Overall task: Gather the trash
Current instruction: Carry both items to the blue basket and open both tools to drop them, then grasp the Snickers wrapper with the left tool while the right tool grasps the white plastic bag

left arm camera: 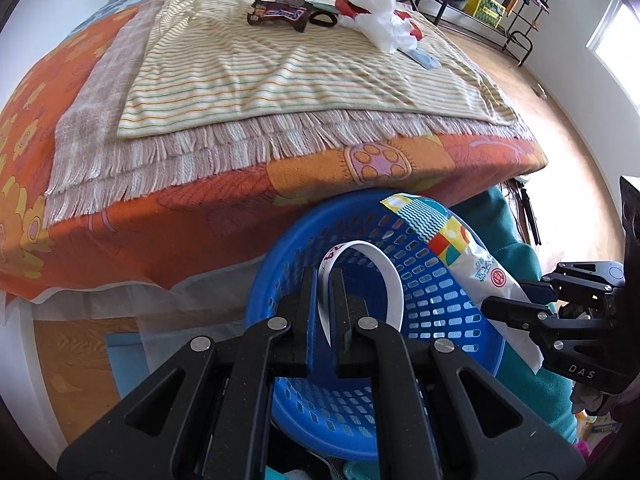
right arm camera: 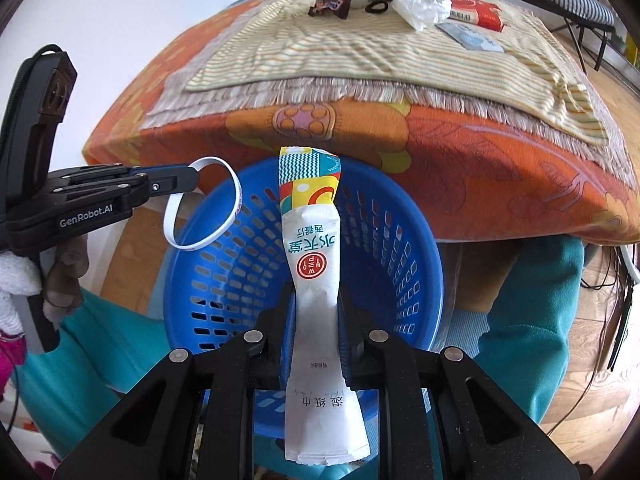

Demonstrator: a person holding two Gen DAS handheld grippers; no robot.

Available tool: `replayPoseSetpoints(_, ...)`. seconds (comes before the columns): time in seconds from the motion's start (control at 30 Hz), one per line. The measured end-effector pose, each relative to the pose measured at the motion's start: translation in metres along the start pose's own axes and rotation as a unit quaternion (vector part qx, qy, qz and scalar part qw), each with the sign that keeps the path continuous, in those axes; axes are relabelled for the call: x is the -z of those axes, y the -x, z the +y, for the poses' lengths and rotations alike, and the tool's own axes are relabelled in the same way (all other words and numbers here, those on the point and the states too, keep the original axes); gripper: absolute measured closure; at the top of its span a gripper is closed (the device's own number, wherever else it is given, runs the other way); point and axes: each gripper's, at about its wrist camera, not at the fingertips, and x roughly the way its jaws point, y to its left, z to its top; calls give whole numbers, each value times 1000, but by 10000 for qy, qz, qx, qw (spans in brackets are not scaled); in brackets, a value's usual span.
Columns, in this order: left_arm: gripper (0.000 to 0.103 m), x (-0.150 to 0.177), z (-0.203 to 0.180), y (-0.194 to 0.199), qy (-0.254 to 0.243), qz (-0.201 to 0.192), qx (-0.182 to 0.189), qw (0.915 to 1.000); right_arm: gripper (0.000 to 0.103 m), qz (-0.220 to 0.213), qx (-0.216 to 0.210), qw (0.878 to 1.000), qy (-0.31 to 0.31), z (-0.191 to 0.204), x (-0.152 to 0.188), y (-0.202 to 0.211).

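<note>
Blue plastic basket [right arm camera: 304,248], perforated and empty as far as I can see, sits below the edge of an orange-covered bed [right arm camera: 500,168]. My left gripper [left arm camera: 325,304] pinches a white paper loop [left arm camera: 372,276] over it; my right gripper [right arm camera: 316,320] is clamped on a white wet-wipe packet [right arm camera: 314,264]. Neither is dropped yet. Left on the striped blanket [left arm camera: 280,76]: a chocolate wrapper [left arm camera: 280,10], crumpled white tissue [left arm camera: 380,12], a red pack [right arm camera: 478,14].
</note>
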Motion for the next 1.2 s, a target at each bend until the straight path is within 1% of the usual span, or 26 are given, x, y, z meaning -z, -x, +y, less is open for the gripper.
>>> replayPoseSetpoints(0.17, 100, 0, -9, -2, -181, 45, -6, 9998, 85, 70, 34, 9999, -67, -2, 0, -4)
replayPoseSetpoints(0.23, 97, 0, -11, -4, -203, 93, 10, 9998, 80, 124, 75, 9998, -119, -3, 0, -5)
replayPoseSetpoints(0.3, 91, 0, -11, -5, -192, 127, 28, 9997, 77, 146, 76, 9997, -164, -4, 0, -6)
replayPoseSetpoints(0.37, 80, 0, -11, -6, -186, 136, 25, 9997, 73, 138, 86, 9997, -170, -4, 0, -6)
replayPoseSetpoints(0.43, 76, 0, -12, -5, -203, 108, 10, 9997, 69, 120, 98, 9997, -166, -4, 0, -5)
replayPoseSetpoints(0.5, 70, 0, -13, -4, -200, 95, -3, 9998, 66, 101, 101, 9998, -165, -5, 0, -4)
replayPoseSetpoints(0.53, 61, -1, -12, -4, -184, 92, -5, 9998, 64, 92, 106, 9998, -165, -4, 0, -3)
replayPoseSetpoints(0.57, 57, -1, -12, -4, -170, 81, -2, 9998, 64, 77, 106, 9998, -168, -4, -1, -3)
replayPoseSetpoints(0.8, 57, -3, -13, -4, -177, 62, 6, 9998, 62, -39, 124, 9997, -225, -7, -6, 3)
replayPoseSetpoints(0.93, 57, -4, -14, -3, -188, 45, -6, 9998, 56, -139, 120, 9994, -298, -11, -9, 7)
replayPoseSetpoints(1.1, 57, -12, -13, 1, -107, -29, 29, 9999, 54, -324, 190, 9988, -317, -16, -18, 15)
replayPoseSetpoints(1.17, 57, -16, -13, 3, -85, -60, 36, 9999, 49, -406, 224, 9984, -327, -18, -23, 18)
replayPoseSetpoints(1.2, 57, -20, -13, 4, -72, -78, 43, 9999, 45, -447, 226, 9982, -343, -20, -25, 20)
